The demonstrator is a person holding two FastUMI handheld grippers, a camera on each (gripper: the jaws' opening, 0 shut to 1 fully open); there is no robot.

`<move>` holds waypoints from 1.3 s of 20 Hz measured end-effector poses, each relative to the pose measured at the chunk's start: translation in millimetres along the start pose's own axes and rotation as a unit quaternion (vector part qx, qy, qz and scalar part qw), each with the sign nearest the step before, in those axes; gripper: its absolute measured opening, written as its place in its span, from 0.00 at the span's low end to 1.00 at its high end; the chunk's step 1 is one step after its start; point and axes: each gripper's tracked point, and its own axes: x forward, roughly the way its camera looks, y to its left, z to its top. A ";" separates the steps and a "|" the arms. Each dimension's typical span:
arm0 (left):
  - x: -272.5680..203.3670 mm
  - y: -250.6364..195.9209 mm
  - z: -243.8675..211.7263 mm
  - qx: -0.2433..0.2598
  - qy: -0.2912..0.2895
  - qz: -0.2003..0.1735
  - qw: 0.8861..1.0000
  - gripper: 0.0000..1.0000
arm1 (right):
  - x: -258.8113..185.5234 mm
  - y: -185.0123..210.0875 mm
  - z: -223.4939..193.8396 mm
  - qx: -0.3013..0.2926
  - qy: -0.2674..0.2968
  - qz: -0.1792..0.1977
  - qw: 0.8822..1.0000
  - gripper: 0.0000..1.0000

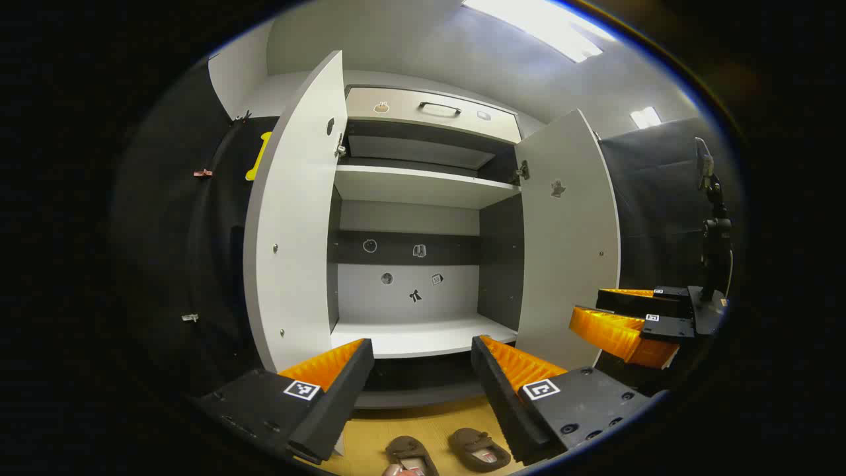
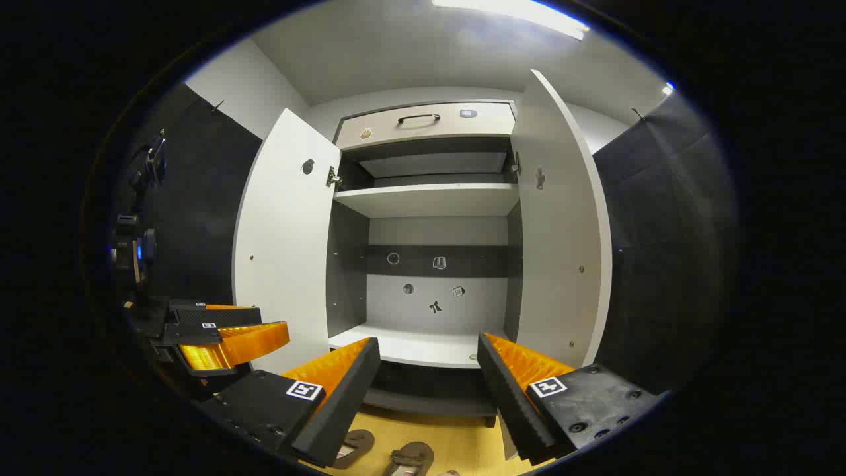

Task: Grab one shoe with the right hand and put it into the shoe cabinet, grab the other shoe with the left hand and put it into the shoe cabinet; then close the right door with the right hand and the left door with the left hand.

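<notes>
The shoe cabinet [image 1: 423,218] stood with both doors swung wide, its lower shelf [image 1: 423,334] bare, so nothing blocked the way in. The two shoes [image 1: 446,453] lay side by side on the floor [image 1: 423,423] just in front of it, toes toward the cabinet, not yet picked up. The left gripper [image 1: 423,390] and the right gripper [image 2: 429,390] each hung above them, fingers spread apart and pinching nothing, apparently ready to drop onto a shoe, the right one first.
</notes>
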 end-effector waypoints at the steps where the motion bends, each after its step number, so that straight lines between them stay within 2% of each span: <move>1: 0.0 -0.6 -0.1 0.001 0.000 -0.001 1.000 0.95 | 0.5 -1.8 -2.3 -0.002 0.005 -0.003 1.000 0.98; 15: -1.4 -2.2 -1.8 -0.002 -0.001 -0.004 1.000 0.95 | 0.1 -8.2 -4.2 -0.001 0.015 -0.017 1.000 0.98; 26: -5.6 10.2 2.9 0.011 -0.011 -0.002 1.000 0.95 | 7.1 3.7 -28.3 0.005 0.037 -0.016 0.999 0.98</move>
